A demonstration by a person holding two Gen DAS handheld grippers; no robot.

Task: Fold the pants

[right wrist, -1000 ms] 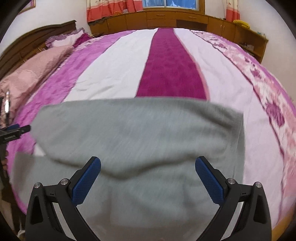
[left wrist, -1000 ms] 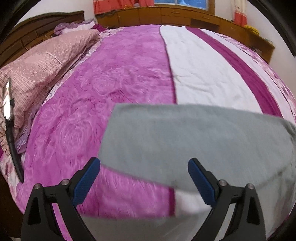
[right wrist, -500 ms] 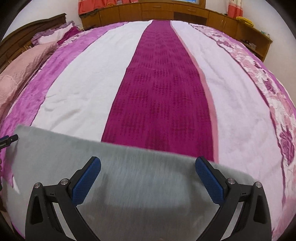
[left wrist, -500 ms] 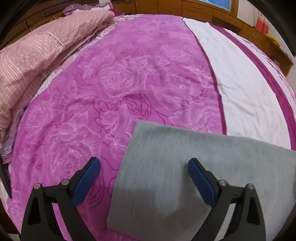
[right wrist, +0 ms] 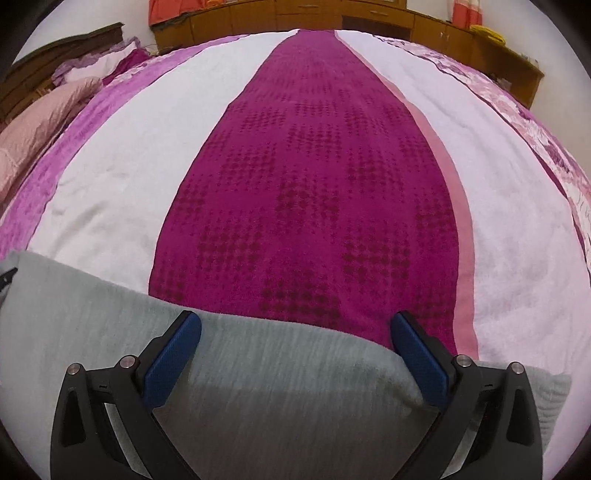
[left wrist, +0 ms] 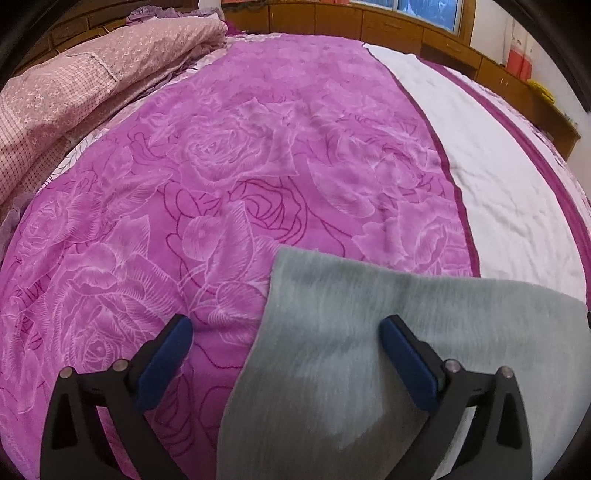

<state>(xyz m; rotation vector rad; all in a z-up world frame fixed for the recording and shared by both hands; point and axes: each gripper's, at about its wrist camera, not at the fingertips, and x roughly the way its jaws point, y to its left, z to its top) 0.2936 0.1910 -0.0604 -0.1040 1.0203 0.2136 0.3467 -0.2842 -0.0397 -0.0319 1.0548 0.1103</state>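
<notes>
The grey pants lie flat on the bed, folded, and fill the lower right of the left wrist view. My left gripper is open and empty, low over the pants' left edge. In the right wrist view the pants fill the bottom of the frame, their far edge running between the fingers. My right gripper is open and empty, just above that edge.
The bed has a pink rose blanket on the left and white and magenta stripes to the right. Folded pink quilts lie at the far left. Wooden cabinets line the far wall.
Both grippers have come down and forward over the bed. The pants, loose and blurred a second ago, now lie flat and still below the open fingers.
</notes>
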